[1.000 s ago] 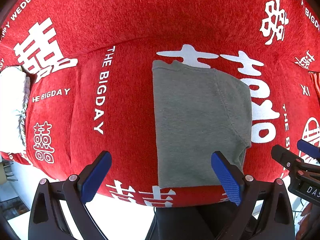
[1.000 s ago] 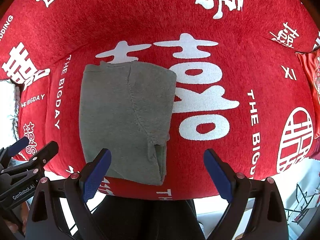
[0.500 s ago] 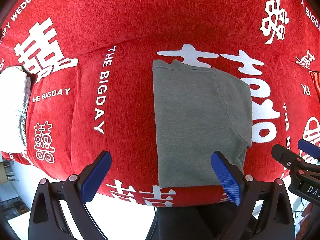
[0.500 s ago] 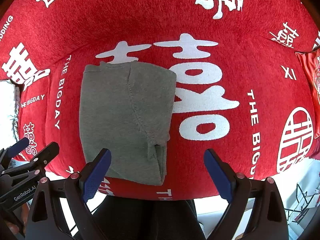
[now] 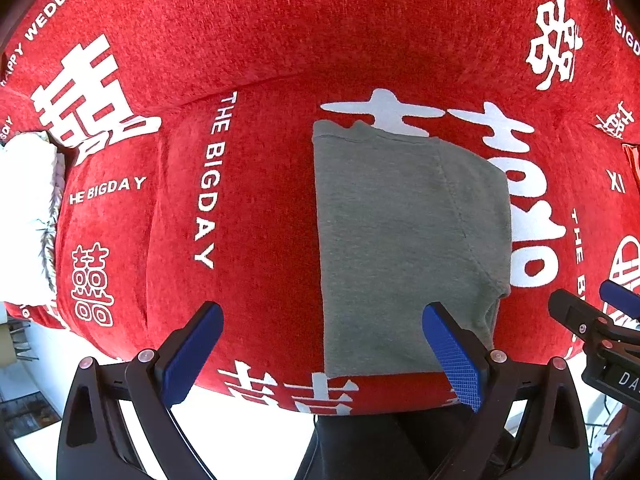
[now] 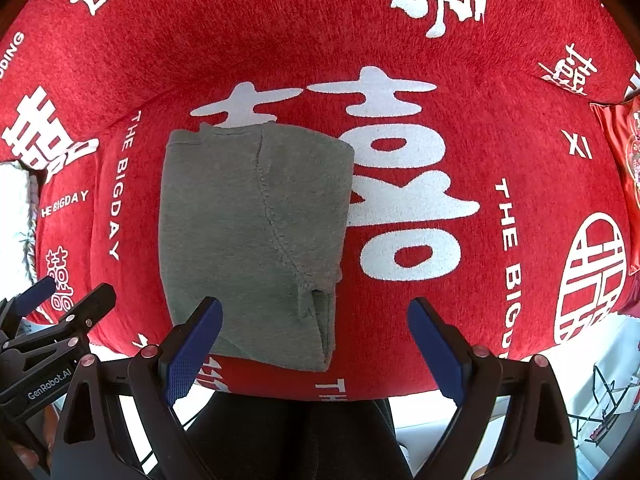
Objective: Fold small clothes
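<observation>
A small grey garment (image 5: pixel 404 240) lies folded flat on the red sofa seat (image 5: pixel 260 220), reaching the seat's front edge. It also shows in the right wrist view (image 6: pixel 256 232), with a curved seam and a folded hem at its near right. My left gripper (image 5: pixel 320 344) is open and empty, held above the seat's front edge, its right finger over the garment's near part. My right gripper (image 6: pixel 316 340) is open and empty, its left finger over the garment's near edge. The right gripper shows at the right edge of the left view (image 5: pixel 600 320).
The red cover has white characters and "THE BIGDAY" lettering. The sofa backrest (image 6: pixel 280 20) rises behind. A white fluffy item (image 5: pixel 24 220) lies at the left end. A red cushion (image 6: pixel 624 168) is at the right end. A wire rack (image 6: pixel 612 408) stands on the floor right.
</observation>
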{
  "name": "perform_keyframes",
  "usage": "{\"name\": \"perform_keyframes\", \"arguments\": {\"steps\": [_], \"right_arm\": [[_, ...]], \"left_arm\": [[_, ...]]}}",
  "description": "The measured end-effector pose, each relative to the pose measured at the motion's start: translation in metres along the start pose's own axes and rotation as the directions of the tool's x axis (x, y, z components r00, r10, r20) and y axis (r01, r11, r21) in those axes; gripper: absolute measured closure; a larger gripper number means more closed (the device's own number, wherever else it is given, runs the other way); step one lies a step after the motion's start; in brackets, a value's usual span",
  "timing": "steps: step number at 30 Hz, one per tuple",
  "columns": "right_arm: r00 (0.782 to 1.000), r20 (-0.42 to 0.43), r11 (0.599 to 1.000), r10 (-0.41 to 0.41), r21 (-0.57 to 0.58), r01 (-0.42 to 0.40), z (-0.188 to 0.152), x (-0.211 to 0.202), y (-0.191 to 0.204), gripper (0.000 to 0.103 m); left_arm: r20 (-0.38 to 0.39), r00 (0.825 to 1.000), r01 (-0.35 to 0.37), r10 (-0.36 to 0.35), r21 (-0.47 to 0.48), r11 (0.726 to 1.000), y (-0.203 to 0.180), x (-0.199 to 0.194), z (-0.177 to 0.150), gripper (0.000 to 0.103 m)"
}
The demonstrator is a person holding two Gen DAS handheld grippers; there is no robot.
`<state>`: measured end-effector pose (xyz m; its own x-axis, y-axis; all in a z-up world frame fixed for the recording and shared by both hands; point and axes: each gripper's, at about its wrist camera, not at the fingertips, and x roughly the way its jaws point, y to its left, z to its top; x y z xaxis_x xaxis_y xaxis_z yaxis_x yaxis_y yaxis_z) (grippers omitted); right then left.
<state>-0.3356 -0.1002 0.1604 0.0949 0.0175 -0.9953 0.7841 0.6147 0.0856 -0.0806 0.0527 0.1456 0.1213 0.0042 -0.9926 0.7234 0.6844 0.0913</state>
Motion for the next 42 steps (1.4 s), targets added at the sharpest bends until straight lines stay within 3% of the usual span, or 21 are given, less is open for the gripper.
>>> {"name": "perform_keyframes", "arguments": {"steps": [42], "right_arm": [[1.0,-0.03,1.0,0.006,-0.022,-0.007,0.012,0.009,0.004,0.008]], "left_arm": [[0.01,1.0,-0.009,0.009,0.008,1.0,-0.006,0.0,0.008,0.003]]}}
